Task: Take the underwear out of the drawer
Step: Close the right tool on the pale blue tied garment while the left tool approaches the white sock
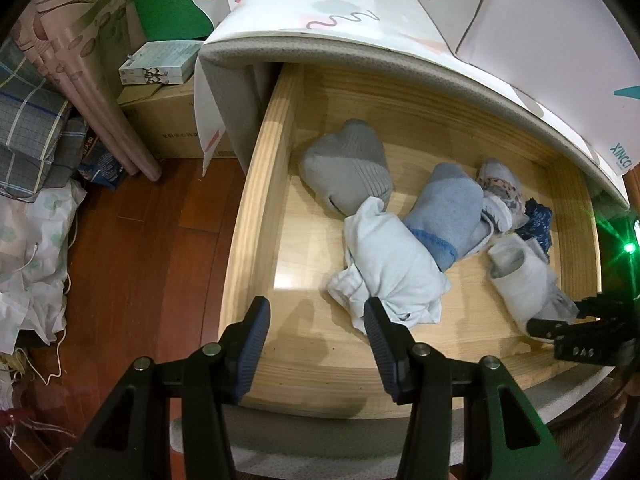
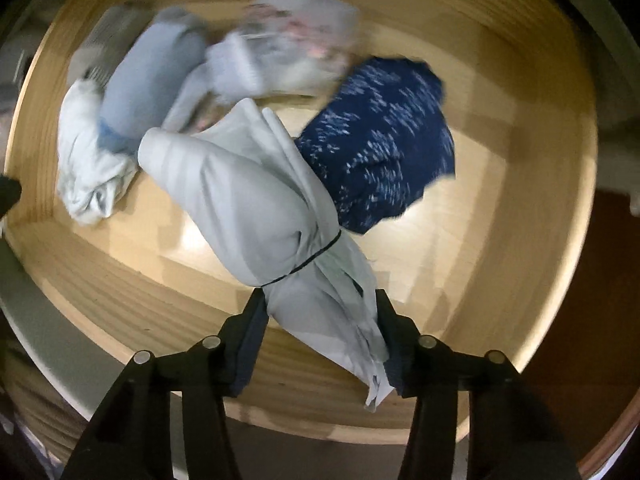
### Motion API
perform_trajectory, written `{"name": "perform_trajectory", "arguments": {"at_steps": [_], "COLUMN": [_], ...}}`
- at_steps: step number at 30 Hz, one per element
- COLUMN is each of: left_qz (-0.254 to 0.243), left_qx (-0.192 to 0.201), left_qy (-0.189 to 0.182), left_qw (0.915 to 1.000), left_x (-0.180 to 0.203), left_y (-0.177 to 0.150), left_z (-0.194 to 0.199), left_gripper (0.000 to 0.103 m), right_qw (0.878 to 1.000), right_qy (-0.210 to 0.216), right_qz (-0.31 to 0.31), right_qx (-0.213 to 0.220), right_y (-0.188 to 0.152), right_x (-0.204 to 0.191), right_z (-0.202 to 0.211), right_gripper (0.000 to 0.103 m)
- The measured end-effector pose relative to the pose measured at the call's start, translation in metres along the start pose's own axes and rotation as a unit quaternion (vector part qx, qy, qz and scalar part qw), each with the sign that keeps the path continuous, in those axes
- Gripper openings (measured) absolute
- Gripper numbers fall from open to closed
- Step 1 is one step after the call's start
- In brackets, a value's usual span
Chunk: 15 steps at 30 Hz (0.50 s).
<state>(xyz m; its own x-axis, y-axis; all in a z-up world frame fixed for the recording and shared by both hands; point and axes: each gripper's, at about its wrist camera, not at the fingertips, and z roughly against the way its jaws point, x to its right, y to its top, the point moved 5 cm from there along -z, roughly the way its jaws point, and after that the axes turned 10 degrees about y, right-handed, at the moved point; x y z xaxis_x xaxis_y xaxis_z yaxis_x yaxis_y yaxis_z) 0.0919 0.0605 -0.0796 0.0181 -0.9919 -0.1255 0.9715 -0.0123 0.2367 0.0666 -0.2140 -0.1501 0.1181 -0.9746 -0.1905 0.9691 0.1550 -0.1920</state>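
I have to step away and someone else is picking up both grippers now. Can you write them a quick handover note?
Right gripper: closed on the loose end of the pale grey bundle, which is tied with a dark band and lies in the drawer.
Left gripper: open, empty, over the drawer's front edge beside the white garment.
Also in the drawer: grey sock bundle, blue sock bundle, patterned piece, navy patterned garment.
Done: drawer open, one piece gripped.
Left: lift the gripped piece out; nothing looks removed yet.
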Motion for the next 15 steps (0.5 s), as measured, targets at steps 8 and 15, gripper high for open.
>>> {"name": "perform_trajectory", "arguments": {"at_steps": [8,15], "left_qz": [-0.006,0.026], "left_qx": [-0.015,-0.055], "left_qy": [0.013,-0.008], "left_qw": [0.9998,0.9981], "left_x": [0.004,0.003], "left_y": [0.001,0.005], "left_z": [-0.006,-0.021], "left_gripper": [0.050,0.050], "right_qw": [0.997,0.993], "right_qy": [0.008,0.009], "right_qz": [-0.077,-0.107], "right_qx": [0.025,0.044], "right_y": [-0.014,-0.037], "right_x": [0.033,0.061], "right_z": [0.002,0.007], "right_gripper": [0.047,0.046]}}
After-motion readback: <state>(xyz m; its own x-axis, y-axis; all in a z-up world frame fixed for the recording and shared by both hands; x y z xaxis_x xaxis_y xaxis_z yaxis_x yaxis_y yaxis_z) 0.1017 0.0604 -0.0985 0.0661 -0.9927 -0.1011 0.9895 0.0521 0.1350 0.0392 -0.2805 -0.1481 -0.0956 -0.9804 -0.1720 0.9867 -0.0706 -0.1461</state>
